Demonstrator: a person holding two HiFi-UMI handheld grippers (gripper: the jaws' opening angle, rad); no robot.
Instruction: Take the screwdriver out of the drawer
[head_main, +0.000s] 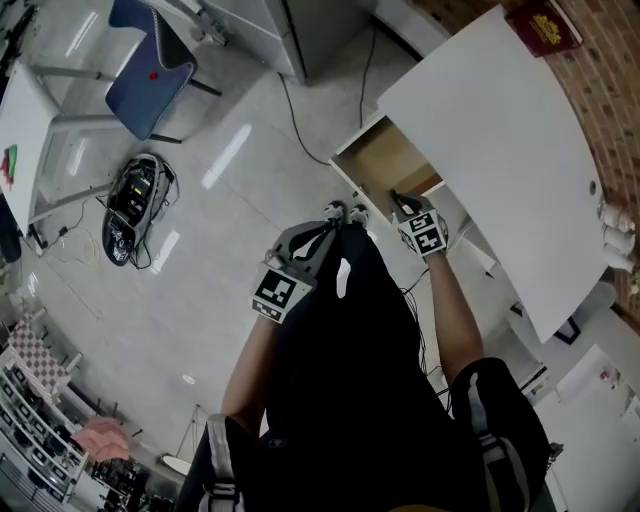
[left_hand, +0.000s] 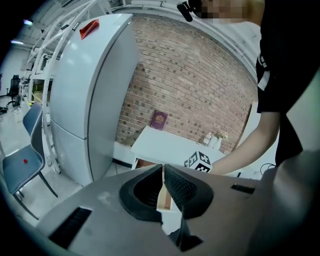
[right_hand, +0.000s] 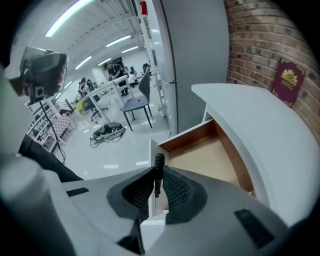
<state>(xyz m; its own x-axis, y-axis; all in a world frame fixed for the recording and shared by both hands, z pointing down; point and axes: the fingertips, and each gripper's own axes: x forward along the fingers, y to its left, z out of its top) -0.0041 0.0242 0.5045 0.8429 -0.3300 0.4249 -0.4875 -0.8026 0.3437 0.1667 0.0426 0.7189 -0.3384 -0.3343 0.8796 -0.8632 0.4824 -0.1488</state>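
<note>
Black-handled, thin-shafted screwdriver (right_hand: 158, 170), just 1, clamped btwn my right claw's (right_hand: 156, 192) jaws, at the front of the 1 open wood-lined white drawer (right_hand: 205, 155). My left claw (left_hand: 163, 186): jaws together, empty.

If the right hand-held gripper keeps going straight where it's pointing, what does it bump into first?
Probably the open drawer's white front panel, just past the screwdriver held in the right hand-held gripper. Depth is unclear; it might pass over toward the floor.
</note>
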